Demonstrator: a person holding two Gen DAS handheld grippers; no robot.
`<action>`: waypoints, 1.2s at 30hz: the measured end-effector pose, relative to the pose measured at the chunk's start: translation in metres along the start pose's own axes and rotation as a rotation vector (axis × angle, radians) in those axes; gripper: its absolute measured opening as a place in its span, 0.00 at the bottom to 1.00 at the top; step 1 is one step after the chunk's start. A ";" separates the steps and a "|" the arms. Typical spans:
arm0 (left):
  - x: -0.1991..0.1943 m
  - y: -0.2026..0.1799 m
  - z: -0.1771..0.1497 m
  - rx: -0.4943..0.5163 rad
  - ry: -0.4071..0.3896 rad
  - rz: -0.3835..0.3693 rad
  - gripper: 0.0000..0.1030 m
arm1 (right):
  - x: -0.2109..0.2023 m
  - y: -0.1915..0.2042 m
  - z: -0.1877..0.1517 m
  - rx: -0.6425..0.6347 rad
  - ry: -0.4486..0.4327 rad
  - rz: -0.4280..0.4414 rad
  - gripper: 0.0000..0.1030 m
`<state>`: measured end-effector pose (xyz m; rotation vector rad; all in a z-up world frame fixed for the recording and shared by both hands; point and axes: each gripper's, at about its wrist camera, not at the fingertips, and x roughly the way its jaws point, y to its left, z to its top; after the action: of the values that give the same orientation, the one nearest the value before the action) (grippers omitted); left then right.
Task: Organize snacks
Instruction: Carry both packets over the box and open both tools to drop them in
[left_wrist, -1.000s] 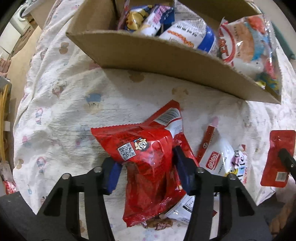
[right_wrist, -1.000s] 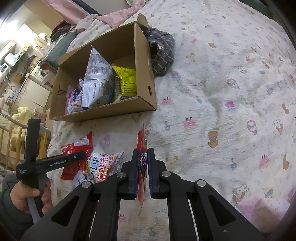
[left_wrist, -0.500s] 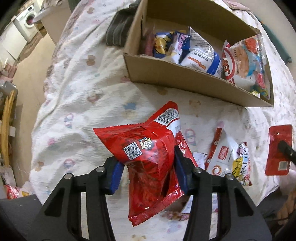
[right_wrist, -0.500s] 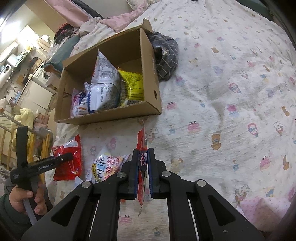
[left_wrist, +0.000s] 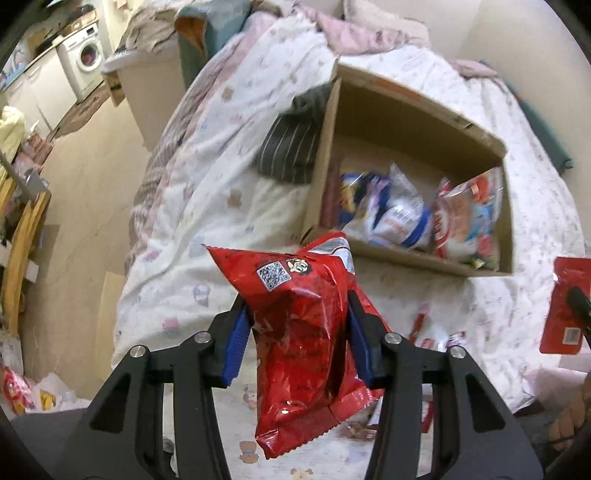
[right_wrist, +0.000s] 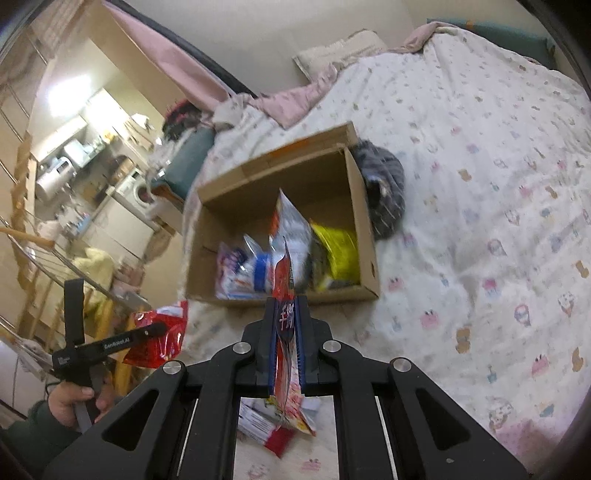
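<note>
My left gripper (left_wrist: 299, 326) is shut on a crumpled red snack bag (left_wrist: 295, 280), which hangs off the bed, short of the box's near wall. The open cardboard box (left_wrist: 406, 254) stands on the bed with several snack packets (left_wrist: 399, 218) inside. My right gripper (right_wrist: 286, 306) is shut on a thin red packet (right_wrist: 282, 269), seen edge-on and raised in front of the box (right_wrist: 364, 229). The right wrist view also shows the left gripper (right_wrist: 155, 328) with its red bag (right_wrist: 166, 339), lower left. That thin red packet (left_wrist: 565, 306) shows at the right edge of the left wrist view.
Loose snack packets (left_wrist: 432, 339) (right_wrist: 258, 424) lie on the patterned bedsheet (right_wrist: 480, 221) in front of the box. A grey striped garment (left_wrist: 291, 147) lies against the box's far side. The bed's edge drops to the floor (left_wrist: 85, 206) on the left; a person's hand (right_wrist: 70, 402) holds the left gripper.
Both grippers have risen with their packets still clamped. Both views have tilted up, so the box sits lower and smaller and more of the room shows.
</note>
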<state>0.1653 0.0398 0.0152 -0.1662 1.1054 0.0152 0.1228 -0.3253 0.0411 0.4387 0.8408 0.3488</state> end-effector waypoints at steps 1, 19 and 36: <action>-0.005 -0.003 0.004 0.011 -0.014 -0.007 0.43 | 0.000 0.002 0.003 -0.001 -0.009 0.005 0.08; -0.024 -0.058 0.072 0.147 -0.149 -0.046 0.43 | 0.018 0.009 0.049 0.017 -0.062 0.034 0.08; 0.043 -0.076 0.095 0.204 -0.120 -0.056 0.43 | 0.086 0.004 0.092 -0.053 -0.027 -0.114 0.08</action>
<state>0.2759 -0.0253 0.0284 -0.0126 0.9756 -0.1359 0.2473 -0.3035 0.0425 0.3442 0.8247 0.2583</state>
